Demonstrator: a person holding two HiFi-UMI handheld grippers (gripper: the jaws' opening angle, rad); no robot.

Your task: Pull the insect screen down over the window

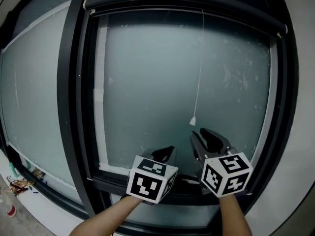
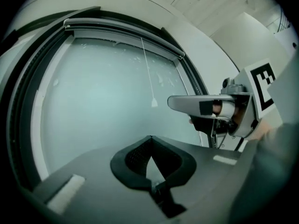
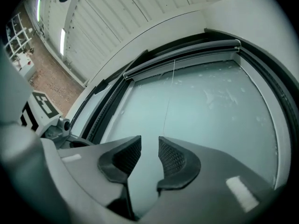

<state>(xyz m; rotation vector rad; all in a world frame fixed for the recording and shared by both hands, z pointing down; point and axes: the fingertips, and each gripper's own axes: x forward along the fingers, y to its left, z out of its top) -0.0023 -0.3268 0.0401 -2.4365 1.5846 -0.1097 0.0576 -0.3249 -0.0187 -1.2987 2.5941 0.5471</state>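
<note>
Window (image 1: 74, 82), dark frame, pale frosted glass (image 1: 147, 82) straight ahead of both your grippers; screen cassette (image 1: 182, 6), a dark bar across the window's top, well above both grippers, with the screen up inside it and the glass below it uncovered; cord (image 1: 199, 68), thin and white, hanging from the cassette down the glass, ending in a small white toggle (image 1: 193, 121); the toggle sits just above your right gripper (image 1: 204, 134) and slightly to its left, apart from it, up and to the right of your left gripper (image 1: 165, 154); left gripper, low before the sill, jaws closed tip to tip with nothing between them, as its own view (image 2: 150, 141) shows; right gripper, beside the left and a little higher, tilted upward, jaws parted to a narrow gap and holding nothing; in its own view (image 3: 149, 146) the cord (image 3: 169, 92) runs down the glass above and beyond that gap, untouched; in the left gripper view the cord (image 2: 147, 66) and toggle (image 2: 154, 102) hang ahead and to the right, near the right gripper's side; marker cubes, one on each gripper, left (image 1: 151, 178) and right (image 1: 226, 173), nearest you; your forearms enter from below; small litter (image 1: 19, 183) on the floor far left of your left gripper.
</note>
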